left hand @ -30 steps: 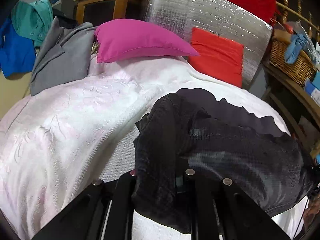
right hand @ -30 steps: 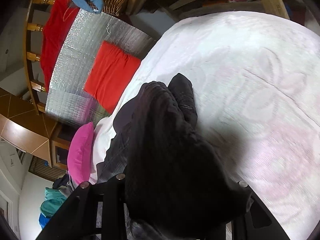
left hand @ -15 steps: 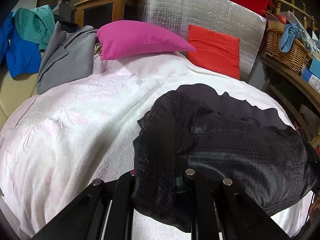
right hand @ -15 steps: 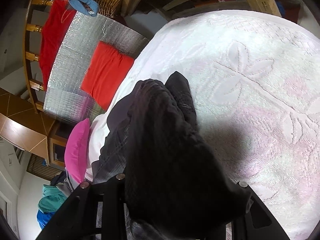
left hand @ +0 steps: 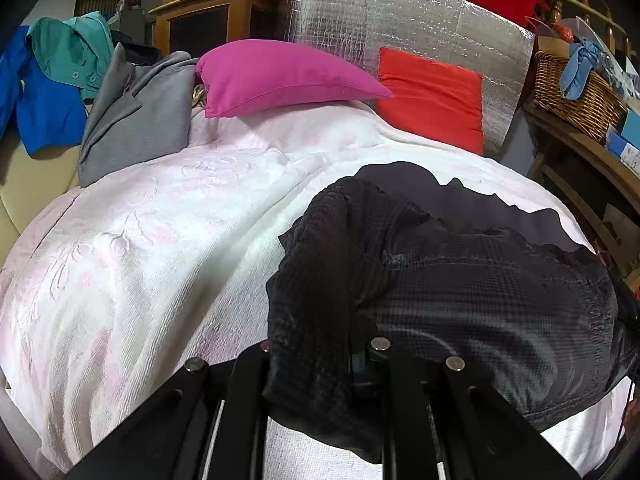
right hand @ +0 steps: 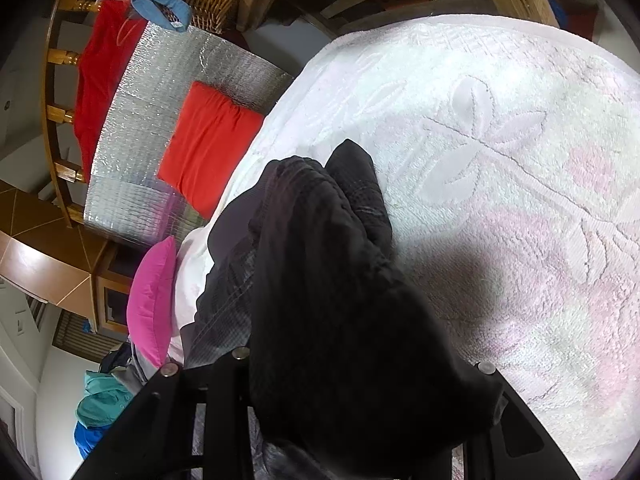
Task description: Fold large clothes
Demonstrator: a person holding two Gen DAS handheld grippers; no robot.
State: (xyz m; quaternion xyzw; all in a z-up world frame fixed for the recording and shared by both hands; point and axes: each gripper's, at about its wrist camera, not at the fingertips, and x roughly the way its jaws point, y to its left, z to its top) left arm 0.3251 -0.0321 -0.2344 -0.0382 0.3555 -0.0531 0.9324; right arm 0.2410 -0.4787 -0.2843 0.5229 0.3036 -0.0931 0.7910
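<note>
White bedspread [left hand: 160, 240] with pale pink embossed flowers covers the bed; pink pillow [left hand: 280, 76] and red cushion [left hand: 432, 96] at the head end, before a silver foil panel [left hand: 400, 24]; wicker basket [left hand: 576, 88] on a shelf beside. Black garment [left hand: 460, 280] lies bunched on the bedspread toward its basket-side edge; left gripper [left hand: 320, 360] fingers together, pinching a fold of it; right gripper [right hand: 360, 380] clamped on a thick wad of the same cloth.

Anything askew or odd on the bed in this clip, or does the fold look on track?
Nothing damaged or spilled. The black garment is bunched and rumpled on the white bedspread rather than flat, with fabric wadded thick in the right gripper and a corner pinched in the left gripper.
</note>
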